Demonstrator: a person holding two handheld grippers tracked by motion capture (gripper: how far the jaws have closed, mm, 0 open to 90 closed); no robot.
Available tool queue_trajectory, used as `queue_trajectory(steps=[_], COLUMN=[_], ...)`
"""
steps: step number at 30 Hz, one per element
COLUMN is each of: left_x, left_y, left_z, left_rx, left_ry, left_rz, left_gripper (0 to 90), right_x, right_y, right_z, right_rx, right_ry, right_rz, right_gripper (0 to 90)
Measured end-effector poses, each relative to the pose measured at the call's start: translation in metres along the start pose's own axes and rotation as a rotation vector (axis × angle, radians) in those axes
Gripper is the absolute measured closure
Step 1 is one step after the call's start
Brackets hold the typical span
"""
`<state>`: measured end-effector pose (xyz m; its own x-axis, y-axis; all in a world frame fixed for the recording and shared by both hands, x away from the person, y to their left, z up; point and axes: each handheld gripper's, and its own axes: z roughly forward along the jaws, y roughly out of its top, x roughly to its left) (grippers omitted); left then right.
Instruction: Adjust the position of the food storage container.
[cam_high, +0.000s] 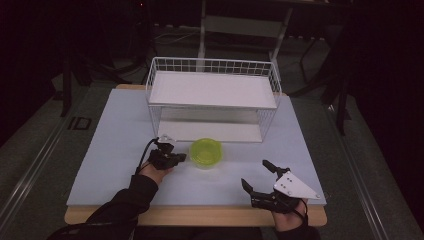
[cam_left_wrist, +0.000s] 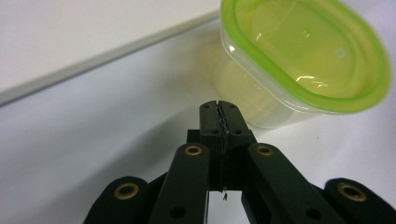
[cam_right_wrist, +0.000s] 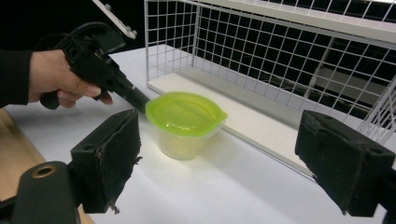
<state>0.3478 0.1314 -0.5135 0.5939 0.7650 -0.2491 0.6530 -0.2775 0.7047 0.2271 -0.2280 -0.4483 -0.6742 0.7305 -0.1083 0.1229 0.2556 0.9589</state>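
Observation:
A clear tub with a lime-green lid (cam_high: 205, 152) stands on the white table mat, just in front of the wire shelf's lower tier. My left gripper (cam_high: 181, 157) is shut with nothing between its jaws, and its tip is right beside the tub's left side. In the left gripper view the closed jaws (cam_left_wrist: 218, 106) point at the tub (cam_left_wrist: 303, 56) from just short of its wall. My right gripper (cam_high: 255, 173) is wide open near the table's front right. Its view frames the tub (cam_right_wrist: 184, 123) between its two pads (cam_right_wrist: 109, 158), with the left gripper (cam_right_wrist: 141, 102) beyond.
A white wire shelf rack (cam_high: 212, 95) with two tiers stands at the back of the mat (cam_high: 115, 150). The wooden table edge (cam_high: 200, 216) runs along the front. Dark floor and chair legs surround the table.

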Motion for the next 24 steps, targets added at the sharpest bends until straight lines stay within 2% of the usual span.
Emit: queue_trajectory(steps=[2,4,7,9,11,13,14,16,20,23,24], left_x=[0.000,-0.001,-0.003,-0.004,-0.004,-0.006,-0.007,-0.010,-0.017,-0.023,-0.024], left_y=[-0.001,-0.002,-0.006,-0.010,-0.012,-0.014,-0.014,-0.015,-0.014,-0.012,-0.011], left_z=[-0.010,-0.019,-0.032,-0.040,-0.047,-0.053,-0.056,-0.061,-0.071,-0.078,-0.079], left_rx=[-0.013,-0.010,-0.016,-0.028,-0.034,-0.057,-0.071,-0.093,-0.155,-0.199,-0.208], left_ry=[-0.003,-0.009,-0.021,-0.046,-0.066,-0.099,-0.110,-0.135,-0.191,-0.202,-0.201], left_rz=[0.010,0.030,0.057,0.066,0.074,0.074,0.083,0.092,0.081,0.079,0.075], left_gripper=[90.0,89.7,81.0,76.5,70.4,66.0,61.0,56.8,45.1,39.0,36.4], right_x=[-0.002,-0.003,-0.004,-0.005,-0.006,-0.007,-0.008,-0.008,-0.009,-0.009,-0.009], right_y=[-0.001,-0.001,-0.001,-0.002,-0.002,-0.002,-0.002,-0.001,0.001,0.005,0.007], right_z=[0.000,0.001,0.001,0.002,0.002,0.002,0.002,0.003,0.005,0.007,0.007], right_rx=[-0.005,0.001,0.007,0.007,0.006,0.008,0.009,0.021,0.046,0.053,0.055], right_ry=[0.011,0.003,-0.002,0.014,0.016,0.019,0.022,0.007,-0.013,-0.007,-0.004], right_rz=[0.028,0.029,0.026,0.055,0.059,0.066,0.070,0.059,0.039,0.019,0.027], right_gripper=[13.9,13.9,13.9,13.9,13.9,13.9,13.8,13.6,13.0,13.3,13.5])
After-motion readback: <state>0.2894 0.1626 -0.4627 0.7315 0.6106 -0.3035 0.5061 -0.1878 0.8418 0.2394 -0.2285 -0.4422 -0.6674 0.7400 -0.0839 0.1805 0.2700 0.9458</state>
